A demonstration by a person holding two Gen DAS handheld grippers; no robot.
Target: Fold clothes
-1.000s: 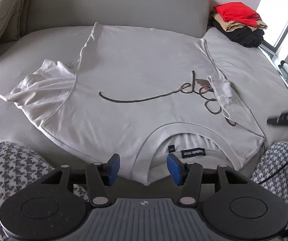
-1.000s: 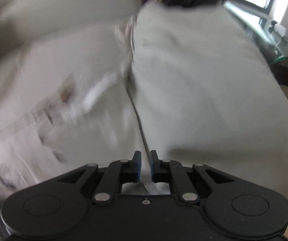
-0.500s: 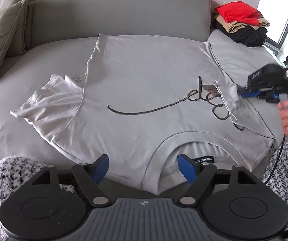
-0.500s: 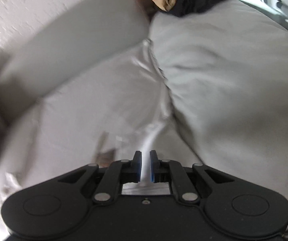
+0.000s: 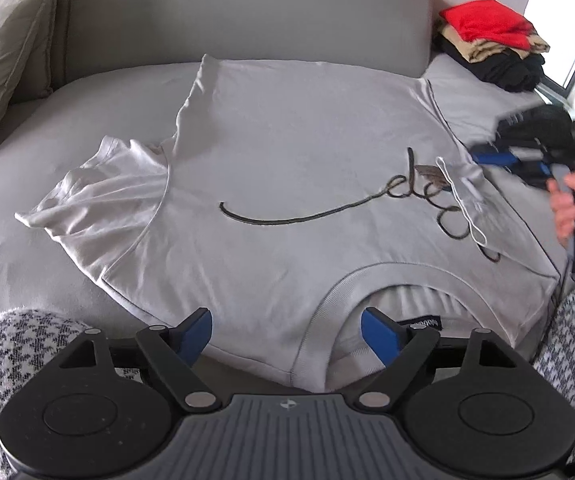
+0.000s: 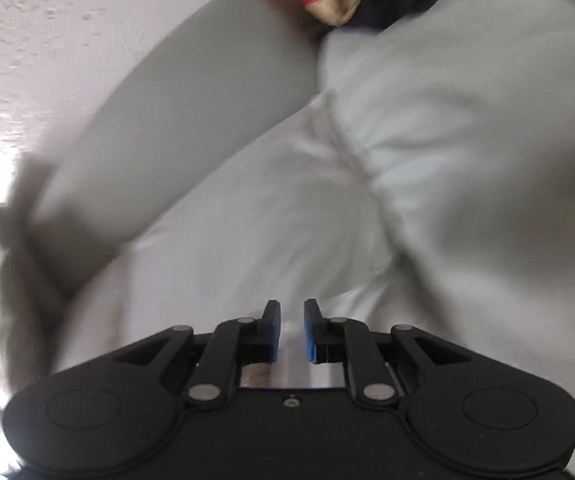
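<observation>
Though its neck label (image 5: 423,323) blurs, both tongs gape over the T-shirt (image 5: 287,168).

The left gripper (image 5: 286,336) is sitting low and near the person's body, pointing forward, with its jaws spread wide and nothing between the blue pads. Over on the far side, the right gripper (image 5: 495,159) is reaching in sideways, and the person's hand (image 5: 571,200) is wrapping its handle, fingers curled. From its own camera, the right gripper (image 6: 289,330) is showing jaws parted just a narrow gap, gripping nothing. That view's pretty blurry.
</observation>
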